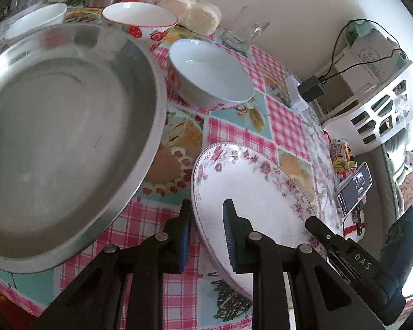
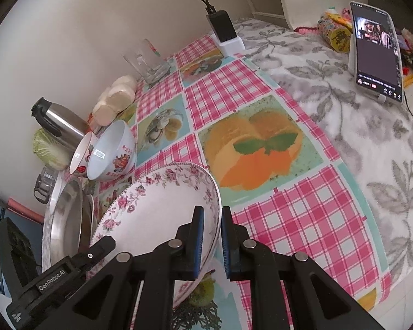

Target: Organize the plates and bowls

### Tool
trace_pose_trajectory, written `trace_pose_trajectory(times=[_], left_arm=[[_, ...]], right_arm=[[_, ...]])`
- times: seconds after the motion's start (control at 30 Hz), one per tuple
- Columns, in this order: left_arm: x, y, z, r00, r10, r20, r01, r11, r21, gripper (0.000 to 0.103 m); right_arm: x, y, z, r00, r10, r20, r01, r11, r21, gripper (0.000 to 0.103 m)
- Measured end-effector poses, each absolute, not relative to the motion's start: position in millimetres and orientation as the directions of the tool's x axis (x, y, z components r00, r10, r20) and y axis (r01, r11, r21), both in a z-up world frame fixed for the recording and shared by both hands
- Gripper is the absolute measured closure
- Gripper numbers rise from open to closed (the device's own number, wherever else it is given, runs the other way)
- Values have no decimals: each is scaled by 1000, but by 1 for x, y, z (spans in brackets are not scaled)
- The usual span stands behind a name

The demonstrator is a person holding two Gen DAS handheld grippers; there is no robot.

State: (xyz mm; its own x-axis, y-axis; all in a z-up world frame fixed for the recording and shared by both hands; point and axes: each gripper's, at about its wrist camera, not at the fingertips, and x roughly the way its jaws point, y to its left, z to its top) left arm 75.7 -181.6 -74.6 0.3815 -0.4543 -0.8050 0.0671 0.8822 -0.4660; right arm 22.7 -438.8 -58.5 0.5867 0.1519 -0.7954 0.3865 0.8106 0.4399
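Note:
A deep white plate with a pink flower border [image 1: 261, 189] hangs slightly tilted over the checked tablecloth [image 1: 286, 121], carried by both grippers. My left gripper [image 1: 206, 203] straddles the plate's left rim and is shut on it, one pad outside and one inside. My right gripper [image 2: 212, 209] is shut on the opposite rim of the same plate [image 2: 157, 214]. Each gripper shows at the plate's far edge in the other's view. A big steel basin [image 1: 68, 137] lies left of the plate. A pale blue bowl [image 1: 209, 74], a strawberry-print bowl [image 1: 139, 18] and a white bowl [image 1: 35, 18] stand behind.
Against the wall are a glass mug [image 1: 245, 33], steamed buns [image 1: 192, 8], a steel flask [image 2: 60, 123] and a cabbage [image 2: 49, 148]. A charger block [image 2: 223, 27] and a propped phone [image 2: 374, 52] stand on the grey leaf-print cloth [image 2: 344, 137] to the right.

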Motion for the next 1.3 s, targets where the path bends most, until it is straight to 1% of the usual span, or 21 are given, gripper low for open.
trace_pose_trajectory(times=[0.37, 0.6, 0.77, 1.03, 1.3], left_arm=[[74, -181, -55, 421, -467, -777, 122, 879, -462, 80], [70, -174, -33, 458, -490, -741, 158, 866, -475, 80], [70, -163, -21, 482, -495, -723, 171, 863, -476, 80], [74, -134, -15, 496, -489, -718, 147, 862, -485, 80], [81, -95, -8, 519, -496, -696, 111, 847, -521, 80]], right_arm=[[19, -440, -51, 616, 153, -773, 379, 802, 461, 90], [15, -436, -31, 666, 141, -733, 354, 805, 476, 90], [16, -422, -14, 688, 122, -715, 333, 823, 461, 90], [23, -391, 4, 699, 101, -708, 305, 853, 424, 90], [36, -358, 12, 704, 117, -701, 277, 863, 422, 90]])
